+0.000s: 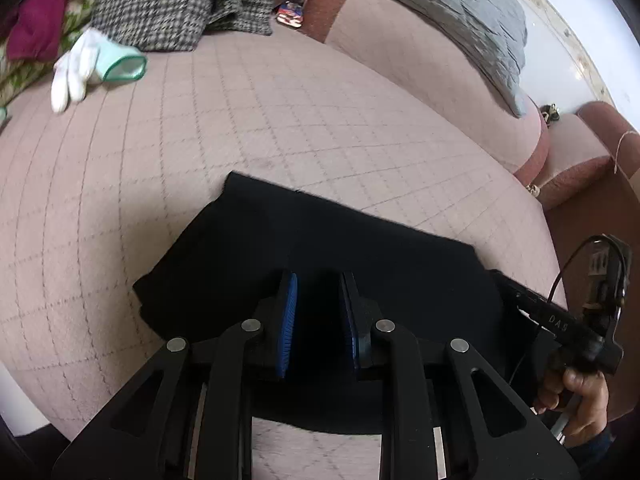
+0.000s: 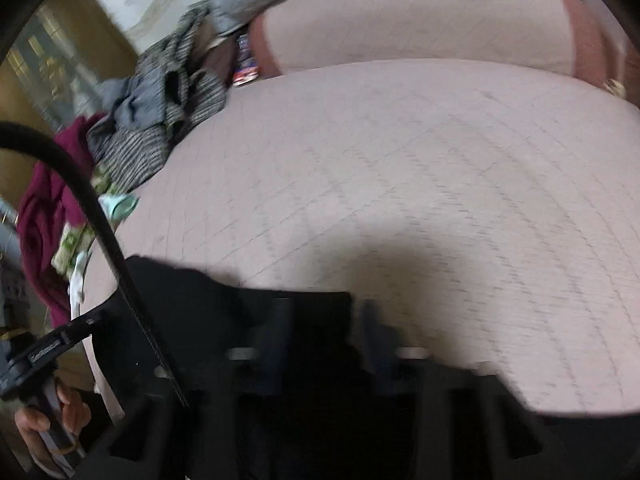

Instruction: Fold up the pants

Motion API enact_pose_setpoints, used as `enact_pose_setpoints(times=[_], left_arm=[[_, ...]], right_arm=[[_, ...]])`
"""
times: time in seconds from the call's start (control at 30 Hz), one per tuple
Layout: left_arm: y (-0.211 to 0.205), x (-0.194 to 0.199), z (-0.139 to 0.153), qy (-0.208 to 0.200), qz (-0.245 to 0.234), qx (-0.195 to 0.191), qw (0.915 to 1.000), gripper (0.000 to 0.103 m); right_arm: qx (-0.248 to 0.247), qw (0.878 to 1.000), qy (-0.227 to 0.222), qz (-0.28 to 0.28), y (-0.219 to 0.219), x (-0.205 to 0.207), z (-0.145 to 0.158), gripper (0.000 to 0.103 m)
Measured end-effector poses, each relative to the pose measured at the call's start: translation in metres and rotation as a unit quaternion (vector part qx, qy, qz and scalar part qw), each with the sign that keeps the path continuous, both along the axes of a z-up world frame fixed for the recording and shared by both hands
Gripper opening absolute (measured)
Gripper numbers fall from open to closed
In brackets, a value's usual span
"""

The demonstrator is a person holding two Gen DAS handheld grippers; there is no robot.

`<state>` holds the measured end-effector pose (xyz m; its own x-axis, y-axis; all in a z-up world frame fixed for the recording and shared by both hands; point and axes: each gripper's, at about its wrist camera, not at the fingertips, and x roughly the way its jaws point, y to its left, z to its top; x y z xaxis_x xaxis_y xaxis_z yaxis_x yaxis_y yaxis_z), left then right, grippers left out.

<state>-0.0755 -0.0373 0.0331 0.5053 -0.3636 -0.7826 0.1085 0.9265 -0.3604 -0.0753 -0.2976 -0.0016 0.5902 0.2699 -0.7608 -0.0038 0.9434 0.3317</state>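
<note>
One black pants (image 1: 304, 236) folded on bed (image 1: 240, 120); left gripper (image 1: 318, 312) fingers spread; right gripper (image 2: 324, 320) blurred, unclear.

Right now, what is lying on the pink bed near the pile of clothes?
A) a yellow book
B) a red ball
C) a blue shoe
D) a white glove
D: a white glove lies on the pink quilted bed, just in front of the checked cloth in the clothes pile, far beyond the folded black pants.
</note>
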Motion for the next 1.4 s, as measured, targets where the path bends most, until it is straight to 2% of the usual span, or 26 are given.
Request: enact_pose_setpoints(times=[0.07, 0.1, 0.23, 0.27, 0.3, 0.33, 0.4, 0.47, 0.53, 0.6, 0.7, 0.73, 0.77, 0.8, 0.83, 0.87, 0.9, 0.97, 1.07, 1.13, 1.23, 1.3, 1.4], left_arm=[[0.004, -0.004, 0.000, -0.004, 0.001, -0.004, 1.0000, 0.019], [0.007, -0.007, 0.000, -0.007, 0.005, -0.007, 0.9999, 0.019], [0.006, -0.014, -0.004, -0.019, 0.009, 0.000, 0.9998, 0.019], [0.004, -0.014, -0.004, -0.022, 0.007, 0.009, 0.9997, 0.019], [0.002, -0.015, -0.003, -0.026, 0.005, 0.016, 0.9995, 0.019], [0.001, -0.015, -0.003, -0.027, 0.005, 0.019, 0.9995, 0.019], [0.003, -0.014, -0.003, -0.026, 0.004, 0.014, 0.9995, 0.019], [0.009, -0.015, -0.003, -0.023, 0.010, -0.001, 0.9997, 0.019], [0.010, -0.015, -0.001, -0.026, 0.014, -0.003, 0.9996, 0.019], [0.009, -0.016, 0.003, -0.034, 0.021, 0.008, 0.9992, 0.019], [0.011, -0.015, 0.004, -0.045, 0.036, 0.028, 0.9979, 0.019], [0.014, -0.013, 0.002, -0.044, 0.041, 0.027, 0.9978, 0.019], [0.018, -0.012, -0.001, -0.039, 0.045, 0.026, 0.9979, 0.019], [0.021, -0.011, -0.003, -0.034, 0.046, 0.020, 0.9982, 0.019], [0.025, -0.012, -0.003, -0.033, 0.046, 0.013, 0.9983, 0.019], [0.027, -0.013, -0.002, -0.035, 0.048, 0.012, 0.9981, 0.019], [0.029, -0.014, -0.001, -0.038, 0.051, 0.015, 0.9978, 0.019], [0.032, -0.015, 0.000, -0.043, 0.060, 0.019, 0.9971, 0.019], [0.030, -0.017, 0.009, -0.063, 0.072, 0.021, 0.9952, 0.019], [0.024, -0.016, 0.018, -0.084, 0.061, 0.019, 0.9944, 0.019], [0.010, -0.010, 0.028, -0.094, 0.033, -0.002, 0.9951, 0.019], [-0.001, -0.001, 0.035, -0.099, 0.015, -0.006, 0.9950, 0.019], [-0.026, 0.014, 0.040, -0.101, -0.024, -0.005, 0.9946, 0.019]], right_arm=[[-0.053, 0.998, -0.020, 0.020, 0.011, -0.006, 0.009, 0.009], [-0.055, 0.998, -0.029, 0.021, 0.012, -0.009, 0.013, 0.008], [-0.014, 0.996, -0.076, -0.041, -0.012, -0.024, 0.029, 0.004], [-0.030, 0.995, -0.073, -0.060, -0.013, -0.022, 0.024, 0.000], [-0.054, 0.994, -0.061, -0.072, -0.013, -0.019, 0.016, 0.000], [-0.057, 0.995, -0.042, -0.076, -0.015, -0.013, 0.003, 0.000], [-0.020, 0.997, -0.014, -0.074, -0.019, -0.007, -0.013, 0.000], [0.010, 0.996, -0.034, -0.085, -0.023, -0.016, -0.005, 0.000], [0.044, 0.994, -0.066, -0.078, -0.025, -0.027, 0.011, 0.011], [0.032, 0.996, -0.063, -0.060, -0.020, -0.026, 0.020, 0.056], [0.005, 0.999, -0.047, -0.028, -0.006, -0.012, 0.020, 0.058], [0.004, 0.999, -0.037, -0.021, -0.004, -0.007, 0.015, 0.058], [0.007, 1.000, -0.019, -0.012, -0.001, -0.001, 0.006, 0.046], [0.013, 1.000, -0.006, -0.006, 0.001, 0.003, -0.003, 0.024], [0.001, 1.000, 0.004, -0.008, 0.006, 0.007, -0.009, 0.020], [-0.022, 1.000, -0.009, -0.008, 0.008, 0.005, -0.009, 0.012], [-0.028, 0.999, -0.019, 0.002, 0.008, 0.000, -0.004, 0.009], [-0.019, 0.999, -0.051, 0.005, 0.002, -0.015, 0.014, 0.008], [-0.012, 0.997, -0.077, -0.016, -0.009, -0.029, 0.025, 0.008], [-0.026, 0.998, -0.055, -0.023, -0.004, -0.020, 0.009, 0.008], [-0.030, 0.998, -0.032, -0.036, 0.002, -0.006, -0.010, 0.008], [-0.010, 0.998, -0.031, -0.051, -0.005, -0.004, -0.010, 0.008], [-0.030, 0.998, -0.042, -0.046, 0.000, -0.004, 0.002, 0.008]])
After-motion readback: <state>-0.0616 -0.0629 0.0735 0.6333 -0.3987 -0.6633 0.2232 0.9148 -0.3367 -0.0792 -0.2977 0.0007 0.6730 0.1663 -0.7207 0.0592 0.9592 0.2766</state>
